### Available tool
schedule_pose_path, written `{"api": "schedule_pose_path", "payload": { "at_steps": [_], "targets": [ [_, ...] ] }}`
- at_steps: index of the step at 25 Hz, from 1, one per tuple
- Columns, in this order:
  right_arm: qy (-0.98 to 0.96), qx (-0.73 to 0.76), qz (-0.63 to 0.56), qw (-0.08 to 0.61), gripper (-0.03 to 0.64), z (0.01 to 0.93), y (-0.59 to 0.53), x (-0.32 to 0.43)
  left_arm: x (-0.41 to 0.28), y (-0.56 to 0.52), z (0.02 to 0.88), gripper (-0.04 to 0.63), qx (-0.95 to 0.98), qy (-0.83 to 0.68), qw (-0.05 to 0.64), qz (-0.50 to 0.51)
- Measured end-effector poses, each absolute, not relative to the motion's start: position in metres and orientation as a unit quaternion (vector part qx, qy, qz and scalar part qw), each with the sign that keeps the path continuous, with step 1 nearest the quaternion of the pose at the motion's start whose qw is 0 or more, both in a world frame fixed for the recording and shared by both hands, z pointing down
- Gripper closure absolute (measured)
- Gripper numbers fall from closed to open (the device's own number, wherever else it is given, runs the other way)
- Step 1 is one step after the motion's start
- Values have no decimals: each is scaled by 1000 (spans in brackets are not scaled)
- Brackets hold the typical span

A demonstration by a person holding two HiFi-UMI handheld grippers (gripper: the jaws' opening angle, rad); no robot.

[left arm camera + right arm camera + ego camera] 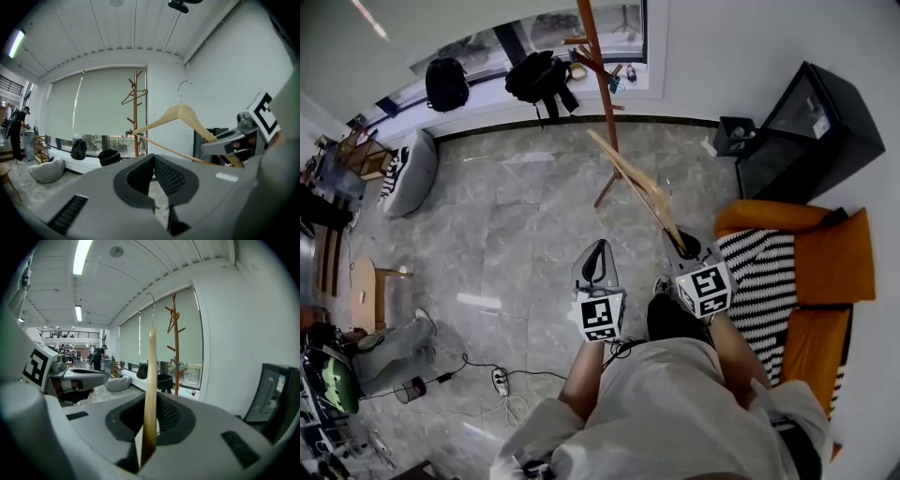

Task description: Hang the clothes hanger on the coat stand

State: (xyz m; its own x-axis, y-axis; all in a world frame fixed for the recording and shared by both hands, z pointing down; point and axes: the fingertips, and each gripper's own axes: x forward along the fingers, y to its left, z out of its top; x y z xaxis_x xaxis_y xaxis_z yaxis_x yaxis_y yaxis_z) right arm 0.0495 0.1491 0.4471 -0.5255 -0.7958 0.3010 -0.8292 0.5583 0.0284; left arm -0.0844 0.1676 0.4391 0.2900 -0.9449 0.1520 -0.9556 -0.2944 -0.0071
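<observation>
A wooden clothes hanger (637, 183) with a metal hook sticks out forward from my right gripper (686, 246), which is shut on one end of it. In the right gripper view the hanger (150, 394) stands edge-on between the jaws, its hook at the top. The wooden coat stand (598, 66) rises by the window ahead, some way beyond the hanger's tip. My left gripper (595, 262) is held beside the right one, shut, with nothing in it. The left gripper view shows the hanger (180, 115) side-on, with the coat stand (136, 112) behind it.
An orange armchair (825, 272) with a striped cushion stands at the right, a black cabinet (811, 122) behind it. Two dark bags (539, 75) lie on the window sill. A beanbag (408, 169), a small wooden table (366, 286) and floor cables (502, 380) are at the left.
</observation>
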Motion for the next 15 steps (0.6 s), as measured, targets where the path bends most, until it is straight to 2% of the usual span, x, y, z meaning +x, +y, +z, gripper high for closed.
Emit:
{"api": "schedule_pose_path", "payload": {
  "at_steps": [6, 15],
  "targets": [
    [-888, 428, 70, 151, 589, 459, 79, 75, -50, 96, 444, 586, 799, -594, 50, 81],
    [-919, 351, 65, 167, 589, 470, 11, 100, -24, 21, 444, 586, 776, -620, 25, 114]
  ]
}}
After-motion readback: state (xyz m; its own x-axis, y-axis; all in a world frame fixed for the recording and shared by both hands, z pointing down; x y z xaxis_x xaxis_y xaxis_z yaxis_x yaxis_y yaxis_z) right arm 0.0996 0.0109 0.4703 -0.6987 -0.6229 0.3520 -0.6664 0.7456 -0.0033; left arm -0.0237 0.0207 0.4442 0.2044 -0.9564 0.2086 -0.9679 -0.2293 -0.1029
